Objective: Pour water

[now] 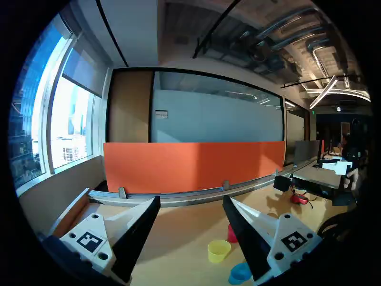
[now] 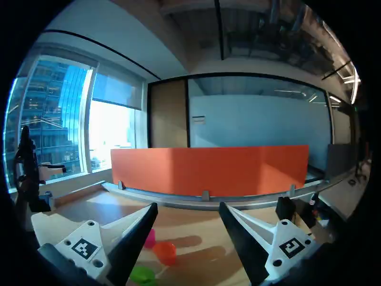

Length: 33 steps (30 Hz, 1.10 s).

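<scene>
1. the fingers of the left gripper stand wide apart. they hold nothing and touch nothing, and bare desk shows through the gap.
2. the fingers of the right gripper are spread just as wide, with nothing between them and nothing touched.
3. each finger mount carries a square black-and-white marker, which is a pattern with no words. a small white sign hangs on the wall beside the glass panel, and its writing is too small to read.
4. in the left gripper view a yellow cup stands upright on the wooden desk, low in the gap and just beside the right-hand finger. a red cup sits close behind it, partly hidden by that finger. a blue cup is at the lower edge, also partly covered.
5. in the right gripper view a pink cup peeks out from behind the left-hand finger, with an orange cup just beside it. a green cup is at the bottom edge. i cannot tell whether any cup holds water.
6. all the cups lie lower than the fingertips, and none is between them.
7. an orange partition runs along the far edge of the desk, and a tall window is bright on the left.
8. farther right on the desk lie a small red object and a black box, well apart from the cups.
</scene>
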Available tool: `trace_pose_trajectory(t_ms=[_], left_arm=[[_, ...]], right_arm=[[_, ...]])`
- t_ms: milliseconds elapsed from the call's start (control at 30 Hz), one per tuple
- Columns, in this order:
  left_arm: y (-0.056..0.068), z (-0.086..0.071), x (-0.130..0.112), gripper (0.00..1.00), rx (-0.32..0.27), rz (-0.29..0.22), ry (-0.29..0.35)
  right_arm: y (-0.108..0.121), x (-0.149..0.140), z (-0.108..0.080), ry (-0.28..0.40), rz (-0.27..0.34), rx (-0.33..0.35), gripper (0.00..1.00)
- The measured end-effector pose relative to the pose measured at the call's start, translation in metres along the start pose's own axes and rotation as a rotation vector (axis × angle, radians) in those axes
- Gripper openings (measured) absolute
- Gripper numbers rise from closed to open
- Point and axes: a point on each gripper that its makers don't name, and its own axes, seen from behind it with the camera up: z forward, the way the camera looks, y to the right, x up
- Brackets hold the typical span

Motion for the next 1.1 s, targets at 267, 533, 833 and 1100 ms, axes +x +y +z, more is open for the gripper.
trace_pose_trajectory(t_ms=[267,533,833,1100], left_arm=[[0.031,0.000,0.003,0.97,-0.125,0.040,0.011],[0.062,-0.009,0.012,0.97,-0.257,0.058,0.013],[0.065,-0.007,0.007,0.97,-0.285,0.077,-0.004],[0.068,-0.006,-0.011,0.97,-0.314,0.095,-0.047]], right_arm=[[-0.034,0.006,-0.004,0.008,-0.038,0.171,1.00],[-0.066,0.011,-0.008,0.024,-0.074,0.300,1.00],[-0.082,0.019,-0.012,0.042,-0.063,0.385,1.00],[-0.089,0.007,-0.011,-0.005,-0.081,0.436,1.00]])
